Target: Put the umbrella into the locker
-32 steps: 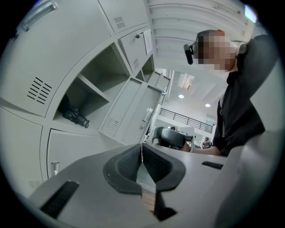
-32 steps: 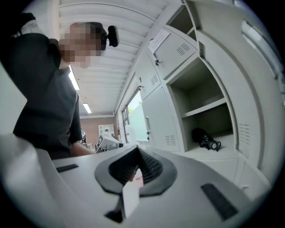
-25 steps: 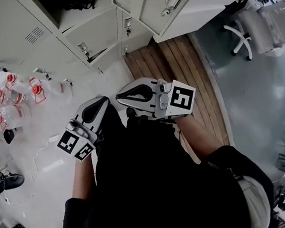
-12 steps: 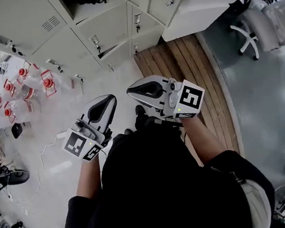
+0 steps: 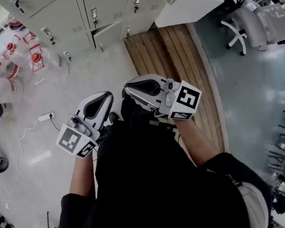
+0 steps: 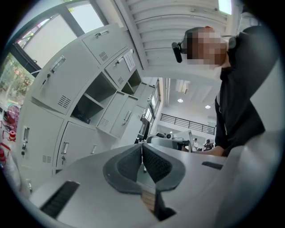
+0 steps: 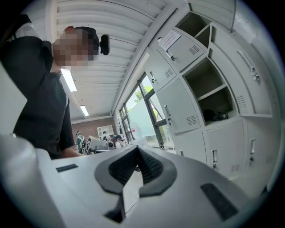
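The umbrella I can't name with certainty. The only candidate is a dark bundle (image 7: 217,116) lying in the lower of two open compartments of the pale grey metal locker bank (image 7: 178,107), at about 2 o'clock from my right claw (image 7: 136,153) in its own view. I judge that bundle to be the umbrella, already inside.

The right claw is closed tight with nothing between its pads, and the left claw (image 6: 142,150) is the same, pointing level with the lockers at its 10 o'clock. So the placing step looks finished. If a door needs shutting, that would call for stepping toward the lockers, at 11 o'clock in the head view, and opening one claw.

No surface carries anything here; it is all floor. There is a brown plank strip (image 5: 172,65) at 1 o'clock, glossy pale floor (image 5: 38,156) at 9, clear red-capped bottles (image 5: 8,66) at 10, and a white office chair (image 5: 255,20) at 2.
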{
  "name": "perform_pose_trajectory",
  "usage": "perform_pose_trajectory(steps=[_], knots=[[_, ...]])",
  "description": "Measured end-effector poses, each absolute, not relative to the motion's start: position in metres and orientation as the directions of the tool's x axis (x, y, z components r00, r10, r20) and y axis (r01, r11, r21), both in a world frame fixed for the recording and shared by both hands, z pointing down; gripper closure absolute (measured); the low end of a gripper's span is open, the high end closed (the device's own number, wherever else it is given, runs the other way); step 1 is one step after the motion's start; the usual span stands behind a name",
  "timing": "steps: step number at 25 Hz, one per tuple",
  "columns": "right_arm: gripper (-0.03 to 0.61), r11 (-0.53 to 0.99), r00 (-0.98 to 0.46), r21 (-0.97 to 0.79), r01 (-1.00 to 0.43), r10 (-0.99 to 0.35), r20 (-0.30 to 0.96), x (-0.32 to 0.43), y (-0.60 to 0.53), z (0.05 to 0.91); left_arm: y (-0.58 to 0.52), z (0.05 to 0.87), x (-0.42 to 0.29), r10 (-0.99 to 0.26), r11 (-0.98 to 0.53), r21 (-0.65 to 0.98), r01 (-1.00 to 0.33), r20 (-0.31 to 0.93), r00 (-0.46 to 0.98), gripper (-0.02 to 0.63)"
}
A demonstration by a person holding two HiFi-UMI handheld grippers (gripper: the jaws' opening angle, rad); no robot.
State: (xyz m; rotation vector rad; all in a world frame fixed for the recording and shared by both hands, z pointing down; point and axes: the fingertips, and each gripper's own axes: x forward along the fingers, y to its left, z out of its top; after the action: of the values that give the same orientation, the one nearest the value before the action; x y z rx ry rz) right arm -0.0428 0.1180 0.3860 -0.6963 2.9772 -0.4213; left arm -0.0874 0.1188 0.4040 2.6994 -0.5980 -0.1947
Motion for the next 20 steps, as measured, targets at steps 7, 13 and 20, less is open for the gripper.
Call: perform_pose_trajectory(steps=[7,13,20], knots=[[0.568,0.855,-0.888,-0.249,-0.454,-0.457,0.053,-0.047,0.149,0.390,0.155,0.418,-0.087,-0.429,-0.834,0.407,-0.374,-0.050,0.902,0.595],[0.568,0.862,-0.882,-0.206,-0.462,-0.472,0.001,-0.040,0.157,0.370,0.167,0.395,-0.070,-0.428,-0.853,0.355,-0.381,-0.059,0.902,0.595],[0.569,0.850,-0.866,-0.202,-0.486,-0.499,-0.015,0.022,0.174,0.366,0.192,0.381,-0.017,-0.399,-0.875,0.314,-0.369,-0.035,0.916,0.595]])
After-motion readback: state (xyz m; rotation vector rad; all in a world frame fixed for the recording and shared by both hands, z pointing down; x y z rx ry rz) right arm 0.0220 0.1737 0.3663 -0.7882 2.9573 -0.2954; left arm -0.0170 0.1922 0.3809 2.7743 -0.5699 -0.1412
